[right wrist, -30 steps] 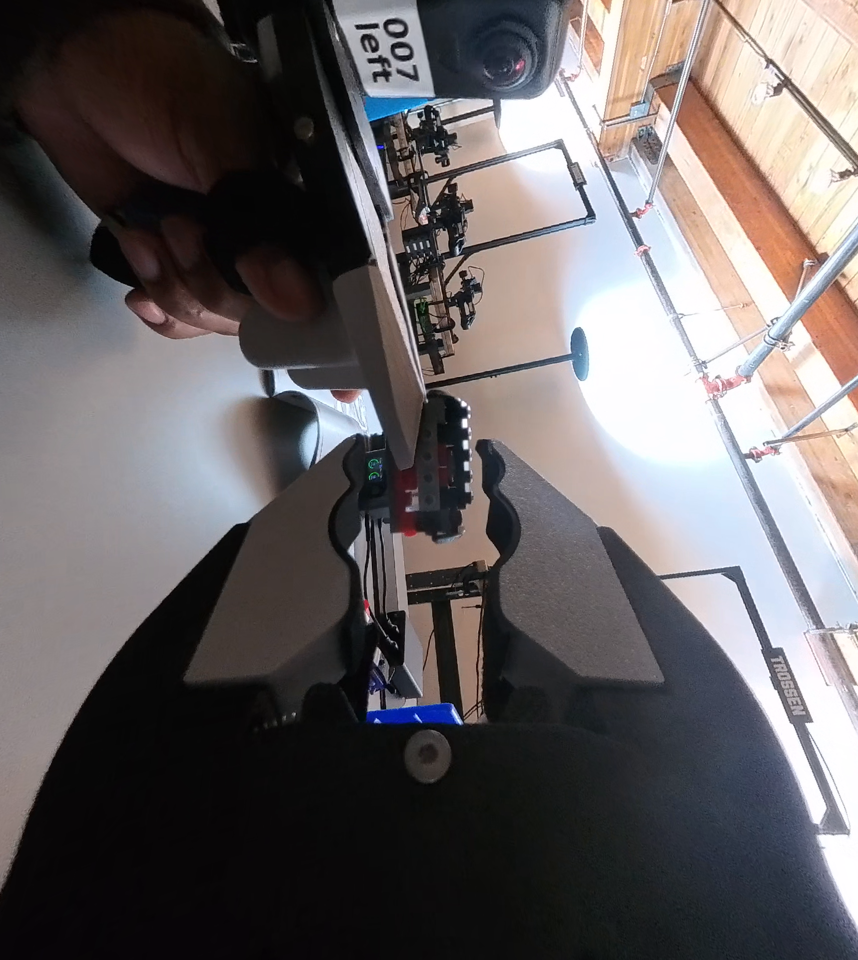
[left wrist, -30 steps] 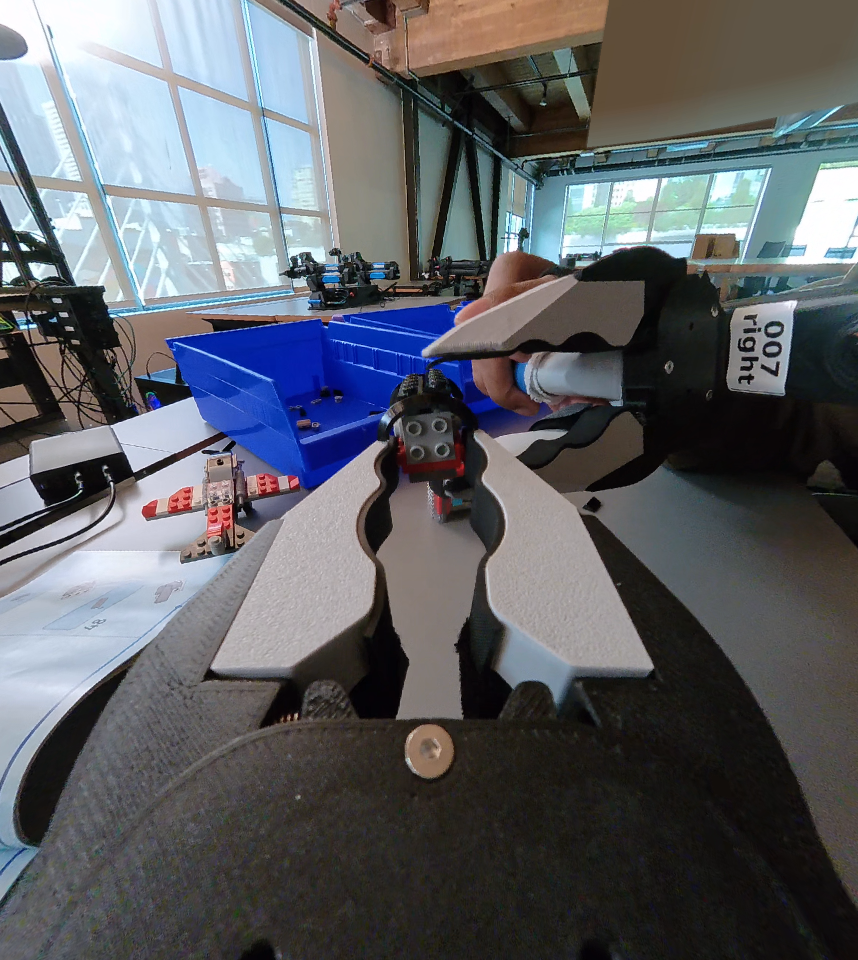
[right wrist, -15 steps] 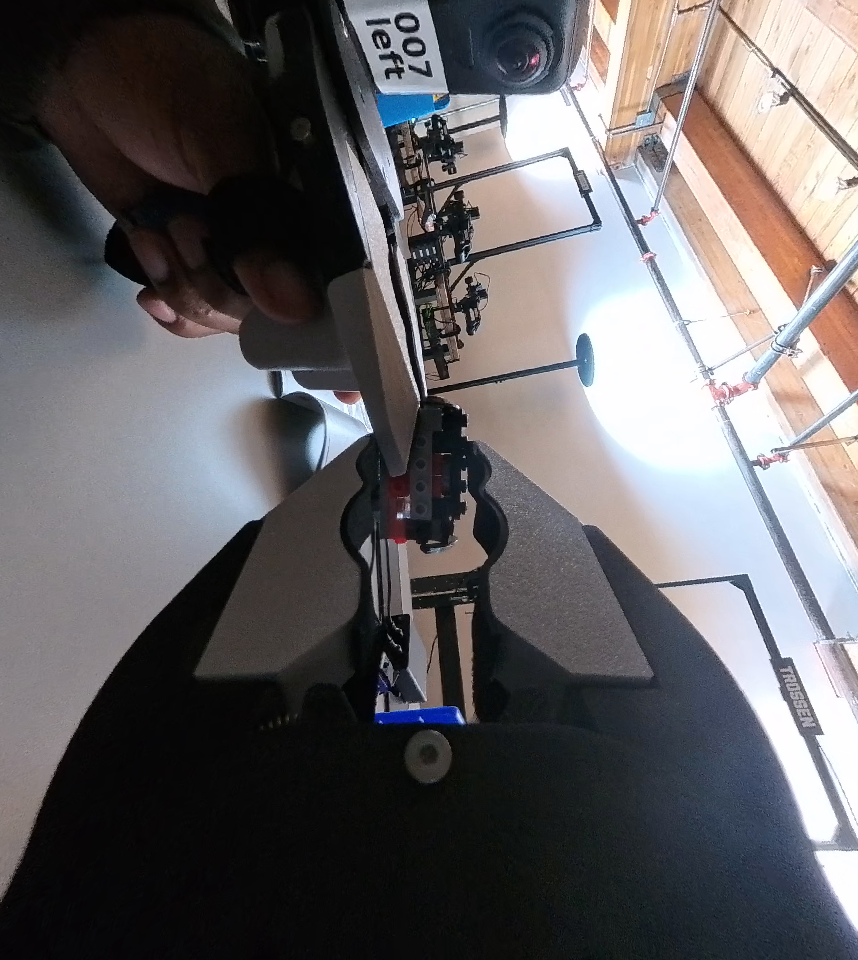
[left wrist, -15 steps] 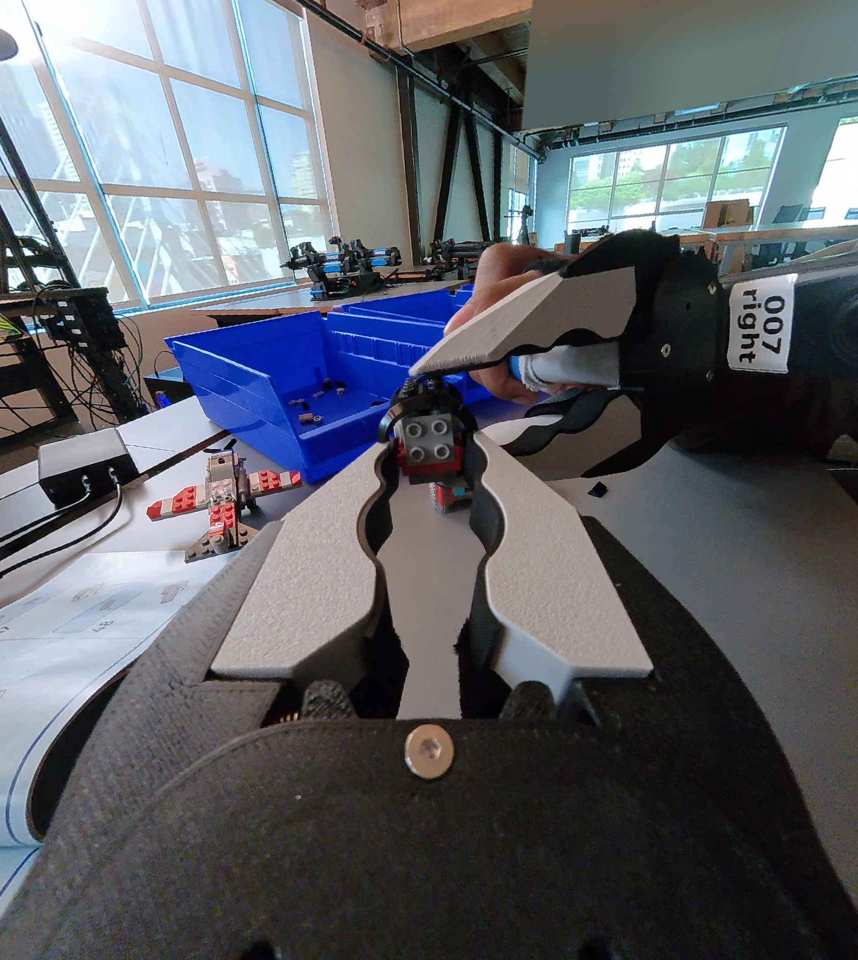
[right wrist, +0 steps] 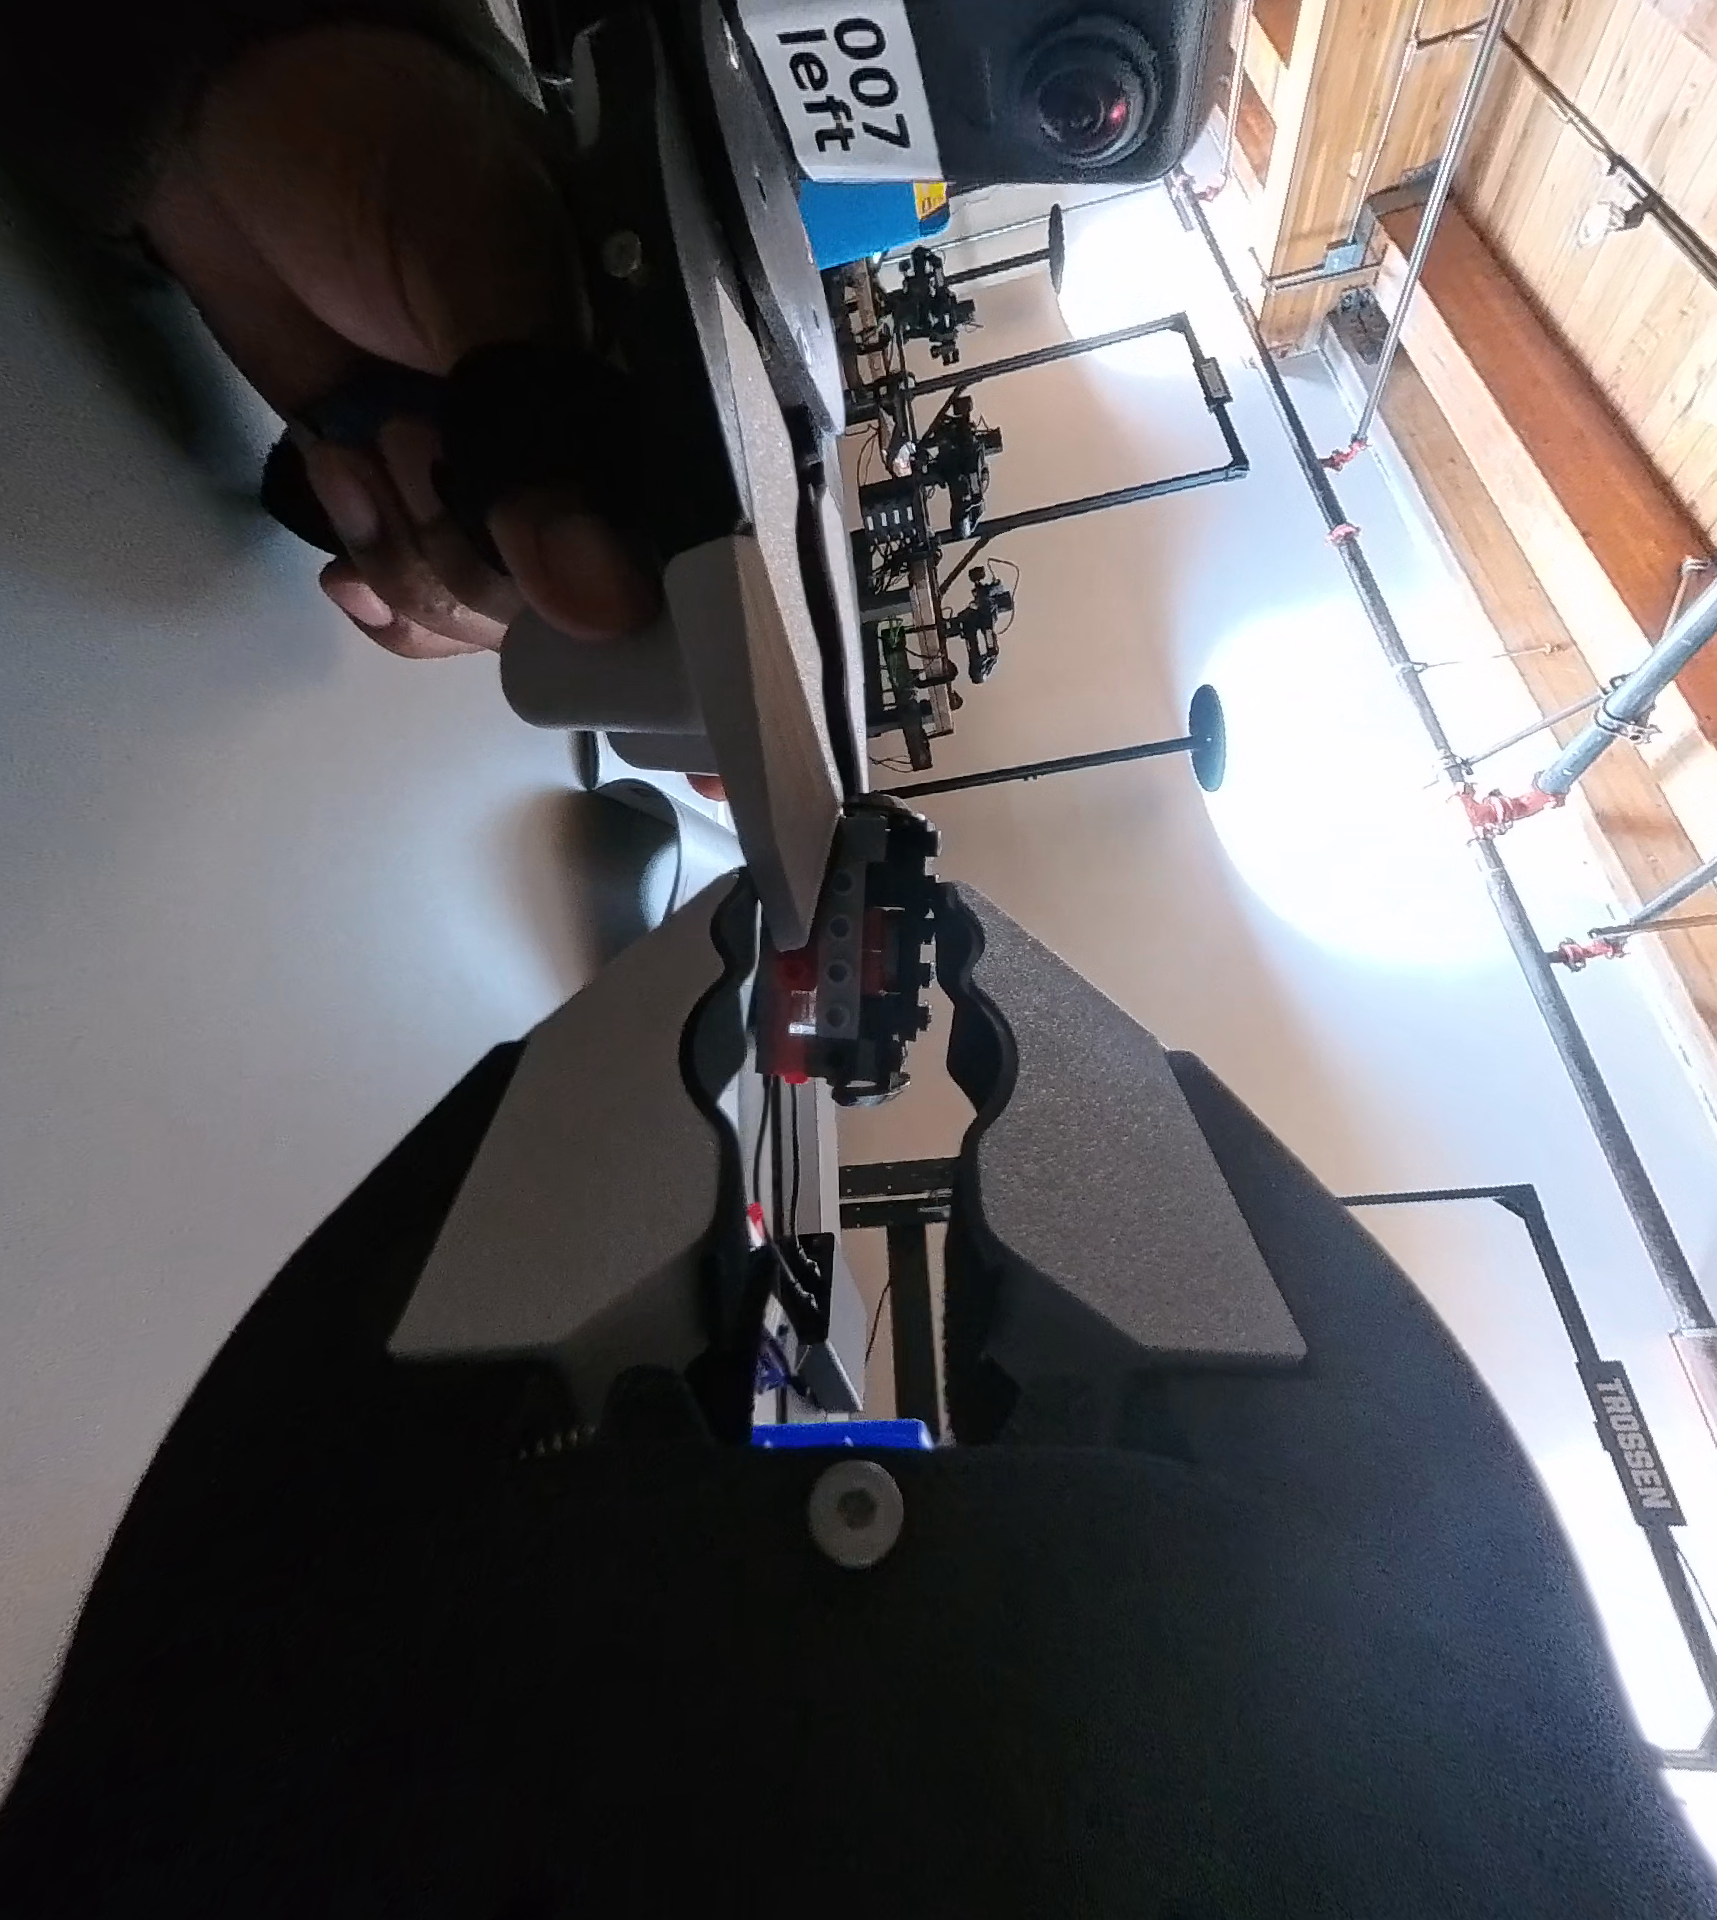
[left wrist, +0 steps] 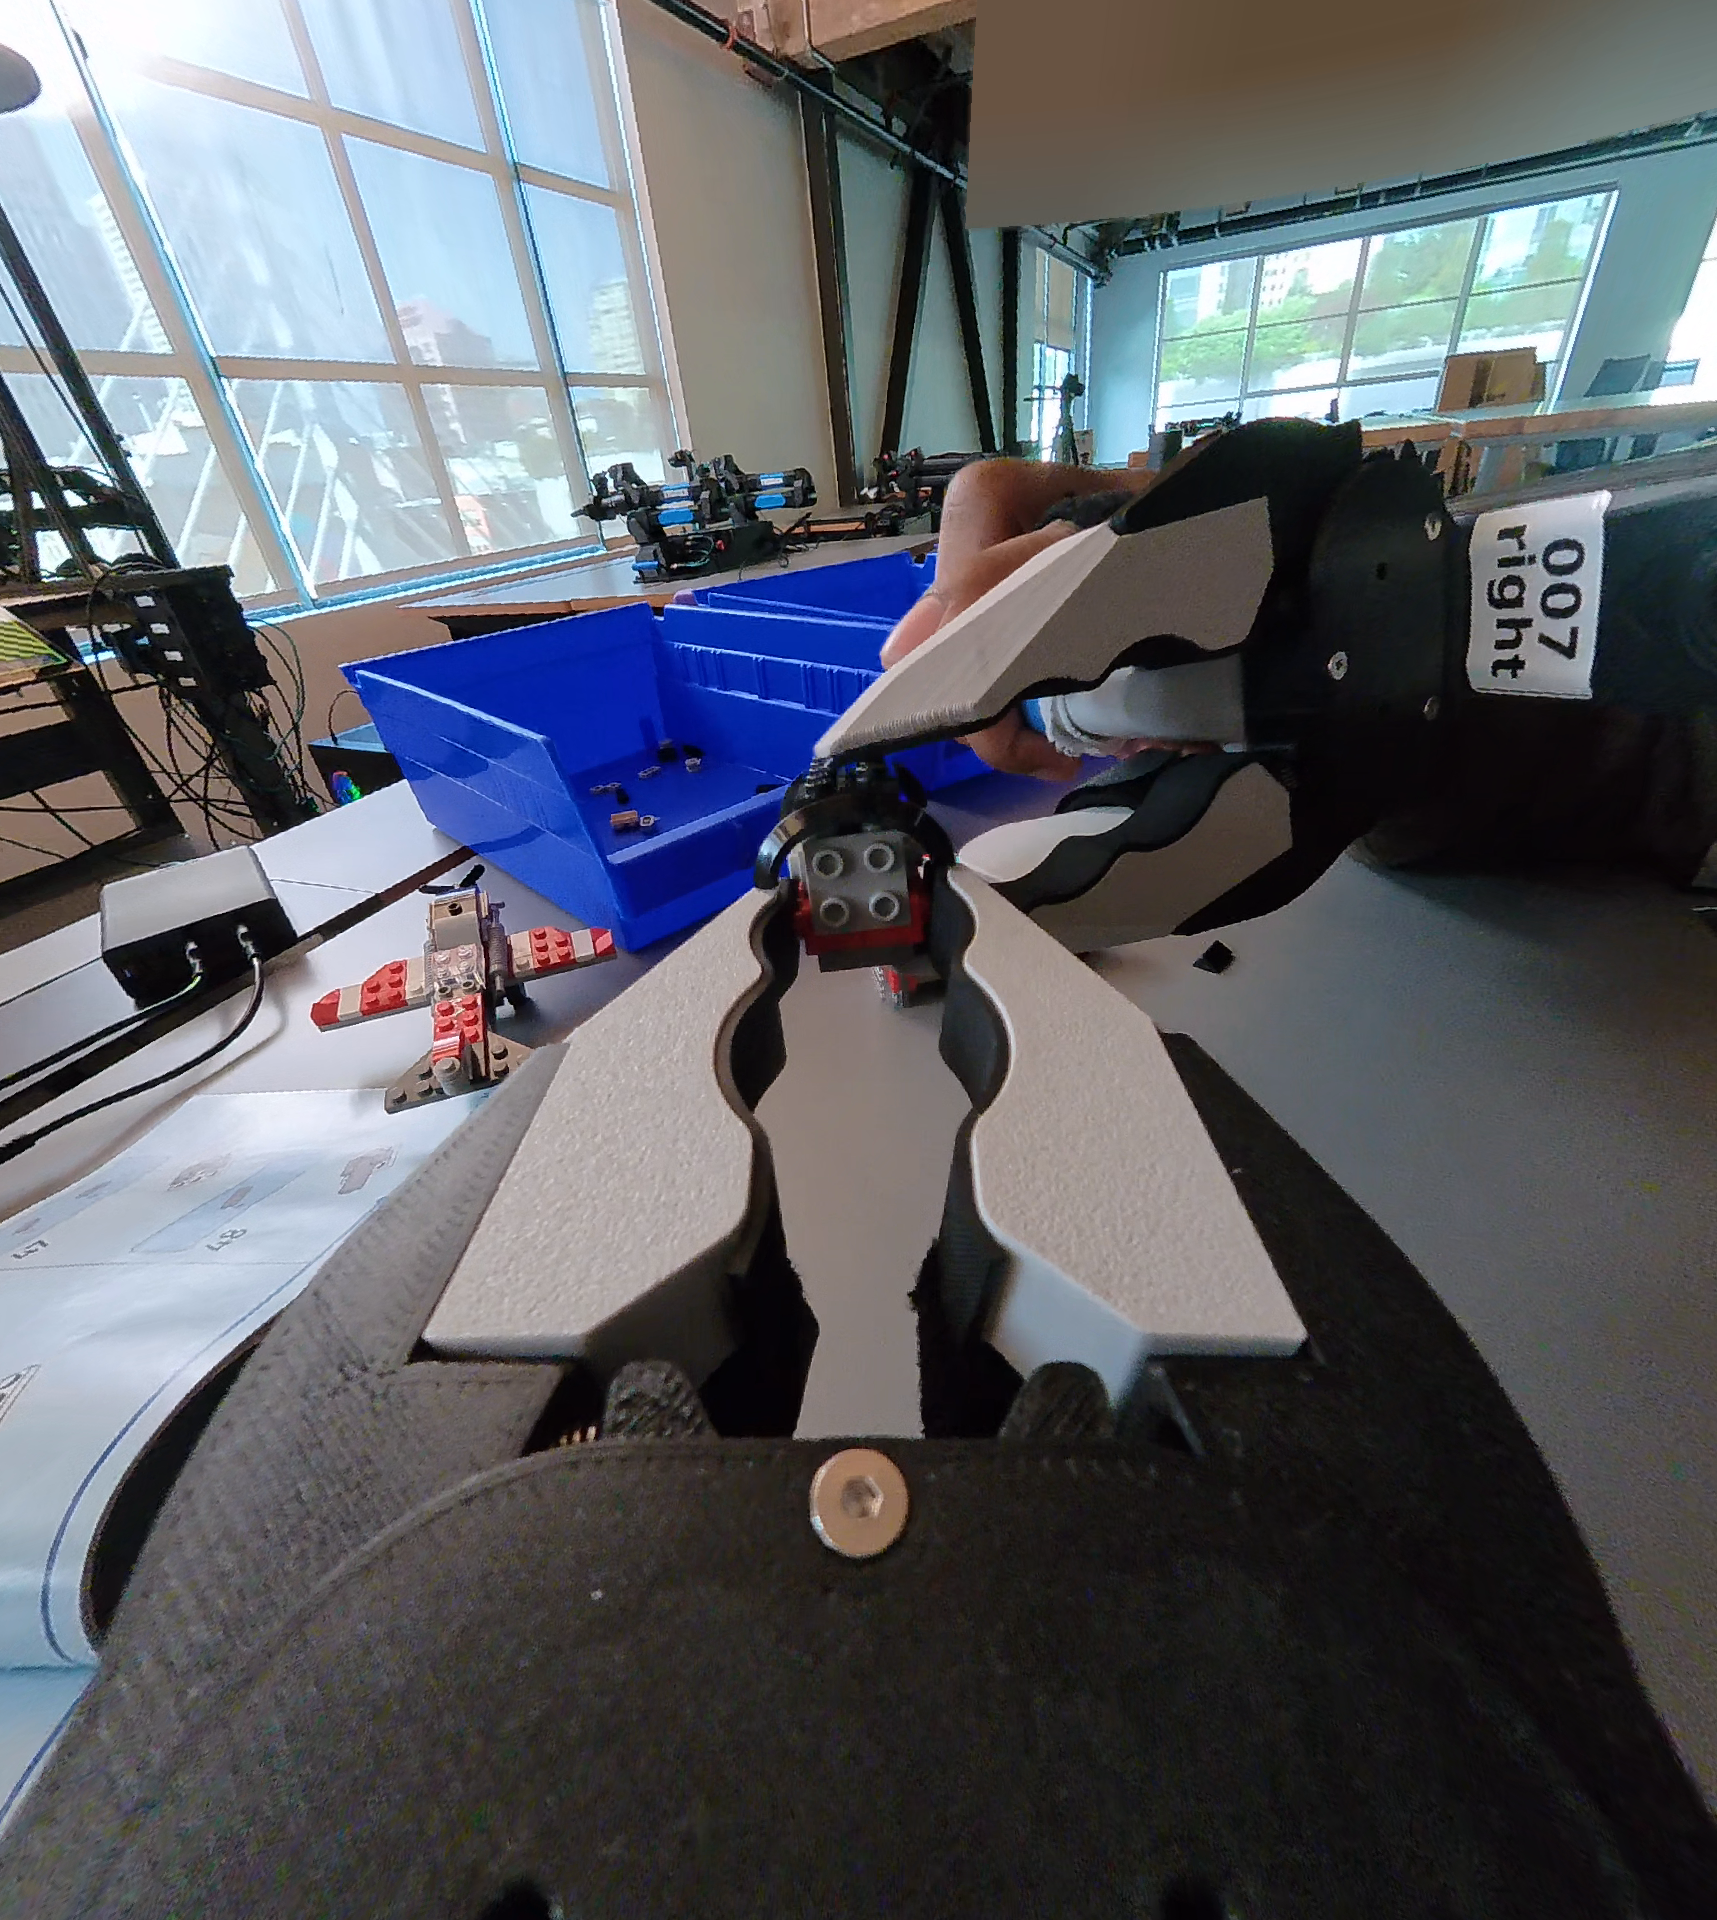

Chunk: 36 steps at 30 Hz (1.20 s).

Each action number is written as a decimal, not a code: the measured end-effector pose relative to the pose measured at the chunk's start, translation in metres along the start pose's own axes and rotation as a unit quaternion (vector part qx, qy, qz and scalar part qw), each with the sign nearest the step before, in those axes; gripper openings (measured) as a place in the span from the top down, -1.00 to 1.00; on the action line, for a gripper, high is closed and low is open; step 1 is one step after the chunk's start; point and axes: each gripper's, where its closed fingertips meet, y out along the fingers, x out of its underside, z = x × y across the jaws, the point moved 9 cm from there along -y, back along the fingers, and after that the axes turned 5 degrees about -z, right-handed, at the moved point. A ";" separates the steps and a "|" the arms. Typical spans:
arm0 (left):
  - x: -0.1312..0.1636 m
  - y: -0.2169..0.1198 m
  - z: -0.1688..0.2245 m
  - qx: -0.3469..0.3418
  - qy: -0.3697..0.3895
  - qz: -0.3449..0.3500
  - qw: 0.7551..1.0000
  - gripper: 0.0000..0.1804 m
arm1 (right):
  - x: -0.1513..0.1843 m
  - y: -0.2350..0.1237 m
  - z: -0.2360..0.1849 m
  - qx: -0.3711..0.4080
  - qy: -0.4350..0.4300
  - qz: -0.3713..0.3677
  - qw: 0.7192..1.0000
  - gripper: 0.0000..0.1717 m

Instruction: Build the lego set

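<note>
A small toy-brick assembly (left wrist: 859,883) sits at the fingertips of the left hand-held gripper (left wrist: 856,914), raised above the grey bench (left wrist: 1405,1091). It shows a grey face of four studs, red bricks beneath, and black parts on top with a thin black arch curving over them. Both pads of the left hand-held gripper press on its sides, so it is gripped there. The right hand-held gripper (left wrist: 895,790) comes in from the right, turned on its side, its upper finger (left wrist: 1020,644) resting on the black top of the assembly and its lower finger under it.

The right wrist view shows the assembly (right wrist: 849,997) edge-on between that hand-held gripper's own fingertips (right wrist: 849,966): a grey holed beam, red bricks and black studded plates, with the right-hand pad against the studs; the other pad's contact cannot be told. It also shows a hand (right wrist: 397,343) on the left hand-held gripper's handle.

Only the left wrist view shows the far-left blue bin (left wrist: 480,748) with a few small parts inside, a red-and-white brick aeroplane (left wrist: 459,987), a black box with cables (left wrist: 189,925), and a printed instruction sheet (left wrist: 54,1351) at near left.
</note>
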 end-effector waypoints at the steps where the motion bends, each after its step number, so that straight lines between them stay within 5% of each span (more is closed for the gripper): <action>1: 0.000 0.000 0.000 0.000 0.000 0.001 1.000 0.73 | 0.000 0.000 0.000 0.001 -0.002 0.000 1.000 0.59; 36: -0.003 -0.001 0.003 0.008 -0.001 0.008 1.000 0.73 | -0.002 -0.002 0.002 0.020 -0.009 0.002 1.000 0.59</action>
